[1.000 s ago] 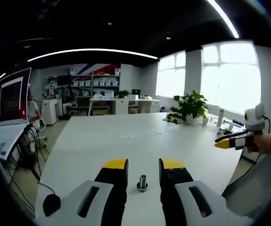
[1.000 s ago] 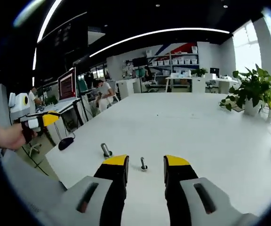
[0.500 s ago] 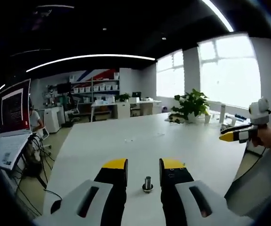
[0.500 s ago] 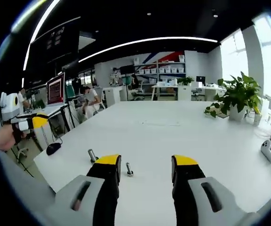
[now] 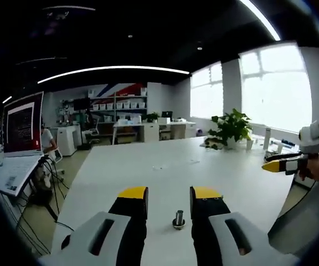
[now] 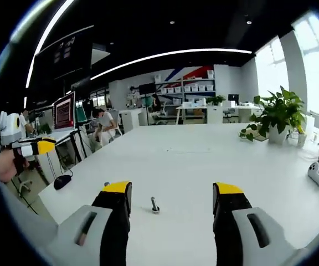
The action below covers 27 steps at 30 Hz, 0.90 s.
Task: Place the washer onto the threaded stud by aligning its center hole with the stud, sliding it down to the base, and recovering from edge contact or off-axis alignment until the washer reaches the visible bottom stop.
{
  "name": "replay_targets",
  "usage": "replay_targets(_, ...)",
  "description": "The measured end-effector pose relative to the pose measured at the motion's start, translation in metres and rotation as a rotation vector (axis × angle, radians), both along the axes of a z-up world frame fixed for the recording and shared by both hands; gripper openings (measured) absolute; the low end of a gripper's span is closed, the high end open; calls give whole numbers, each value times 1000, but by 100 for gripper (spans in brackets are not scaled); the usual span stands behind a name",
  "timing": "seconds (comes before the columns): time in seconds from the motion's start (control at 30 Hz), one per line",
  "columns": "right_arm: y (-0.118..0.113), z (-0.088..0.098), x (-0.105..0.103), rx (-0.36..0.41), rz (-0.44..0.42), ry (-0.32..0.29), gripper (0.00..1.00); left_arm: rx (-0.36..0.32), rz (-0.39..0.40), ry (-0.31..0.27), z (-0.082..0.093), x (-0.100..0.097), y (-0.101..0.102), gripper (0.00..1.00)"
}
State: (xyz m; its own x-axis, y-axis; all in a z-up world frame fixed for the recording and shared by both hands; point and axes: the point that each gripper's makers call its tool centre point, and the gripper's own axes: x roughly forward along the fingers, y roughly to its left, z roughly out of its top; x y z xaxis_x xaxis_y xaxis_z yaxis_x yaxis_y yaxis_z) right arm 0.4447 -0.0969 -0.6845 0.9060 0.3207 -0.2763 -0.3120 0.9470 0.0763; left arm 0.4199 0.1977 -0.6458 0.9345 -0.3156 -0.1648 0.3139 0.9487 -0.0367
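Your left gripper (image 5: pixel 169 195) hovers low over the white table (image 5: pixel 165 166) with its jaws apart and nothing between them but the threaded stud (image 5: pixel 178 219), which stands upright at 6 o'clock, just off the right jaw. Your right gripper (image 6: pixel 172 191) also stands spread wide and unloaded, with a thinner bolt (image 6: pixel 155 205) upright between its jaws, closer to the left one. Bare tabletop stretches ahead toward 12 o'clock. A mouse (image 6: pixel 62 181) lies near the table's edge at 9 o'clock, a potted plant (image 6: pixel 274 117) at 2 o'clock. I cannot make out the washer.
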Motion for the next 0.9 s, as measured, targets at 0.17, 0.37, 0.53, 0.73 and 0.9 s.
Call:
replay_targets(0.17, -10, 0, 2, 8, -36, -8, 65, -21, 1, 9, -2, 1, 0, 30)
replay_targets(0.37, -32, 17, 6, 75, -113, -59, 66, -30, -3, 17, -2, 0, -2, 31)
replay_targets(0.53, -45, 34, 7, 98, -158, -118, 66, -49, 23, 5, 1, 2, 4, 31)
replay_targets(0.73, -37, 29, 7, 85, -135, -110, 66, -66, 27, 28, -5, 2, 6, 31)
replay_targets(0.9, -16, 18, 5, 37, -70, -80, 66, -58, 31, 39, -8, 1, 8, 31)
